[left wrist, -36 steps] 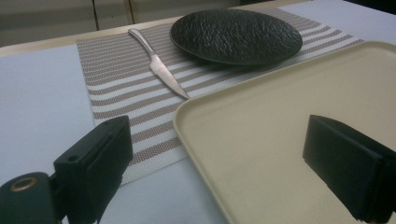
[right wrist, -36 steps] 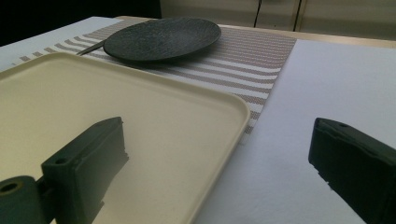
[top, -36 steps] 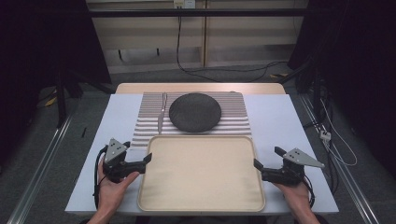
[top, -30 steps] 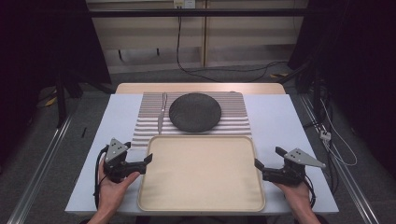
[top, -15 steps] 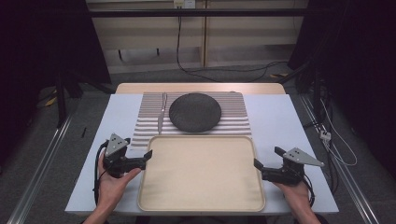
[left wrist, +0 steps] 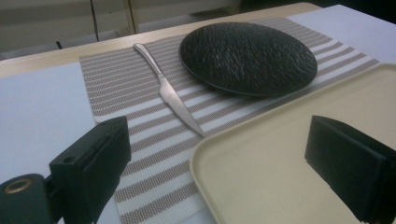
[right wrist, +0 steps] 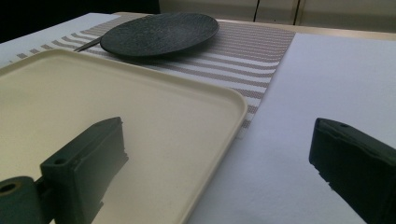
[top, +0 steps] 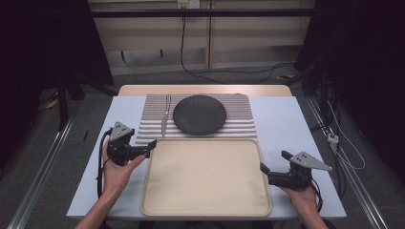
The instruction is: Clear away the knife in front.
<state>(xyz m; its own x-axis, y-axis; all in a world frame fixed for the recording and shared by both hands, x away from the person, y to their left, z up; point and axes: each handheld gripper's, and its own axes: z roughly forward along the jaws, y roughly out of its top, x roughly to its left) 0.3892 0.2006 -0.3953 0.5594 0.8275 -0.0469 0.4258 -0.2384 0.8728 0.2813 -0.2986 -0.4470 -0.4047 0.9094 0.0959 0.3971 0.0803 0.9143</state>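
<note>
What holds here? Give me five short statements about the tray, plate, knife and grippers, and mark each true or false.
1. The black plate rests on the striped placemat. True.
2. The knife lies on the cream tray. False: it lies on the placemat, beside the plate.
3. The left gripper is open. True.
4. The right gripper is shut on the tray's rim. False: it is open.
5. The tray carries food. False: it is bare.

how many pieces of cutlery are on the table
1. A single knife lies on the striped placemat, just left of the dark plate, its tip pointing toward the beige tray. Nothing appears hidden; the tray is bare.
</note>
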